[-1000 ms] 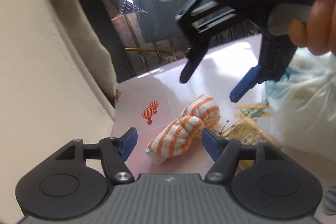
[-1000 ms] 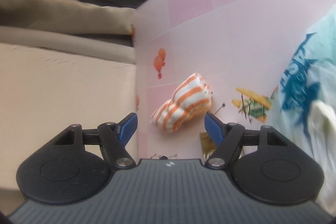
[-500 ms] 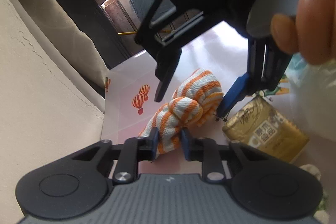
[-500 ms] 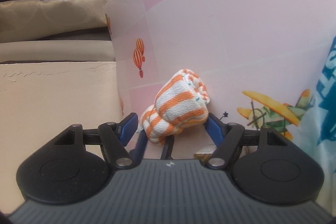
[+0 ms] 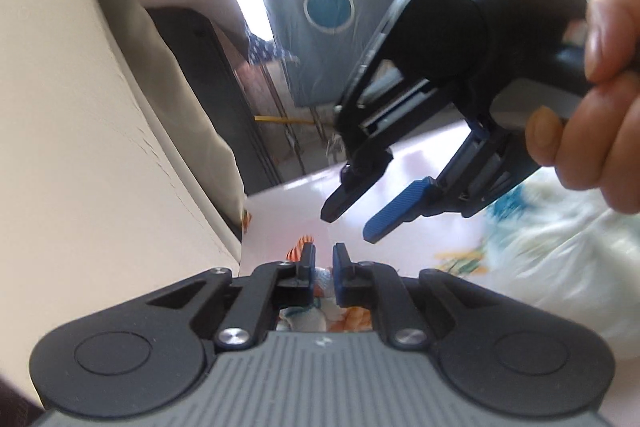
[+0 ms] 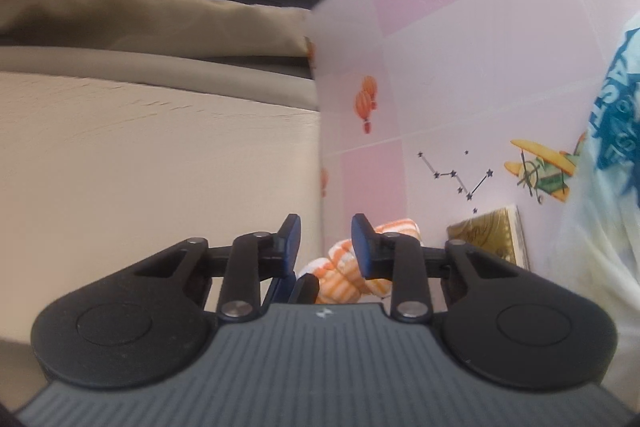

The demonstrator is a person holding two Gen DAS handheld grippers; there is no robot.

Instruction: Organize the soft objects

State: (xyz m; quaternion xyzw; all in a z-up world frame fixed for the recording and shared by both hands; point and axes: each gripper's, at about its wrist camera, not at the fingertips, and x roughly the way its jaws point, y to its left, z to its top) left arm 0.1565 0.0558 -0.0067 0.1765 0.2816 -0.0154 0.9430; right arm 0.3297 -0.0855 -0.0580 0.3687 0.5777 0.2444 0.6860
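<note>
The left gripper (image 5: 323,263) has just been closing, and its jaws now stand almost together with only a thin slit between them. A striped cloth (image 6: 348,273), orange and white, is bunched in that slit low down near the base of the fingers, so the gripper is clamped on it. In the right wrist view the two dark tips of the left gripper sit at the left end of the cloth.

The right gripper (image 6: 326,239) has also just been closing. Its jaws are drawn in with a narrow gap left, and nothing is between the tips; the cloth shows below and behind its right finger. A hand (image 5: 596,115) grips its handle.

The cloth hangs close over the pink table (image 6: 460,47), near the edge that meets a cream cushion (image 6: 160,167).

Count: two grippers, one striped cloth, one gold box (image 6: 490,239) lying just right of the cloth, and one pale shirt (image 6: 612,155) with blue print at the right side.
</note>
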